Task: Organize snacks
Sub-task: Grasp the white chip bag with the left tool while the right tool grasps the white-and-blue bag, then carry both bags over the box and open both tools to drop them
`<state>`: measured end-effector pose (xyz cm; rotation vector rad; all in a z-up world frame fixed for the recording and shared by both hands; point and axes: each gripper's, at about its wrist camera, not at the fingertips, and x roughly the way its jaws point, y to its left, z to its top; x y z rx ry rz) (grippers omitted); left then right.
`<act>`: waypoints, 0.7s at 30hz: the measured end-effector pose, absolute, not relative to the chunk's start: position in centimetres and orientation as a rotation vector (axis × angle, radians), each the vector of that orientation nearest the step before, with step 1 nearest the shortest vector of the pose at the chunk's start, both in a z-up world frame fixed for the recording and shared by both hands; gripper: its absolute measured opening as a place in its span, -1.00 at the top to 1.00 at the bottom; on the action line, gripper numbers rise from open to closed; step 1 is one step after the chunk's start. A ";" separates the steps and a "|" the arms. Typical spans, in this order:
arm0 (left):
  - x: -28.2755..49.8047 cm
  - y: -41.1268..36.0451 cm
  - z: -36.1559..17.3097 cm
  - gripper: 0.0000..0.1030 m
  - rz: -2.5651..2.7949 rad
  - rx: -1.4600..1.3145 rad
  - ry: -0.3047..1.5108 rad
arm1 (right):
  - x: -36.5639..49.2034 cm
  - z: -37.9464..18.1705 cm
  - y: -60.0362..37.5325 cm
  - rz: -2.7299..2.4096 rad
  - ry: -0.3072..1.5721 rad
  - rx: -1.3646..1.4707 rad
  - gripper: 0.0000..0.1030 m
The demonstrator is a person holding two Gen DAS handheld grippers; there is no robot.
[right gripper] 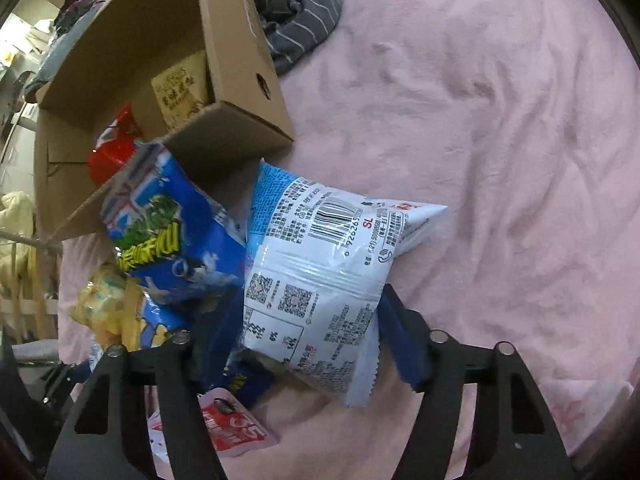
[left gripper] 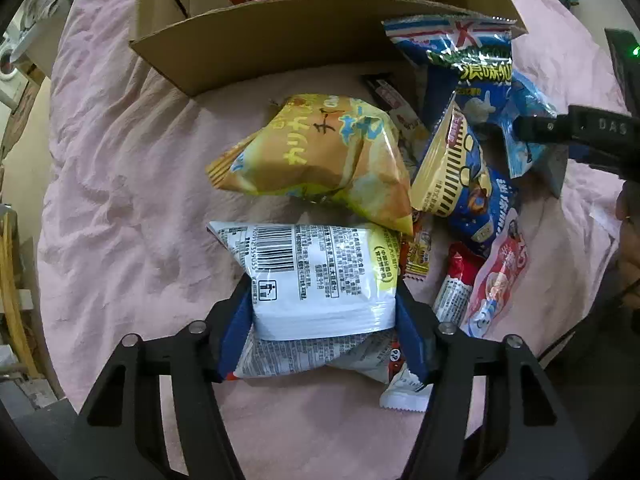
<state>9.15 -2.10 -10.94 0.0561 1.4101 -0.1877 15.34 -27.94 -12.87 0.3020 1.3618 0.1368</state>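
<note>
both tools look alike: the left hand-held gripper point(left gripper: 324, 328) has matte black linkage arms with triangular cut-outs, round silver pivot pins at the joints, and blue pads on its fingers point(left gripper: 234, 328). the right hand-held gripper point(right gripper: 304, 344) is the same build, black frame, silver pins, blue pads on its fingers point(right gripper: 404, 348). seen from the left wrist, the right one's black body carries pale lettering reading "das" and a small green light glows on the casing above it. a bit of bare skin shows at the far right edge.

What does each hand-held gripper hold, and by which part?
Left hand-held gripper: white packet, by its sides. Right hand-held gripper: pale blue packet, by its lower sides.
</note>
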 end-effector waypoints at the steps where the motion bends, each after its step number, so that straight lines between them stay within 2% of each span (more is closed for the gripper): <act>1: 9.0 -1.8 -10.7 -0.11 -0.191 0.049 1.407 | 15.1 -12.6 -27.9 0.142 1.352 0.295 -0.14; 5: 8.0 -0.5 -9.4 -0.08 -0.185 0.007 1.394 | 13.7 -11.1 -28.4 0.166 1.311 0.322 -0.04; 16: 5.9 3.8 -6.7 -0.08 -0.036 -0.049 1.319 | 10.9 -8.0 -29.1 0.230 1.212 0.384 -0.02; 21: 4.5 2.9 -6.7 -0.09 -0.044 -0.045 1.320 | 9.3 -6.7 -28.8 0.250 1.183 0.377 -0.02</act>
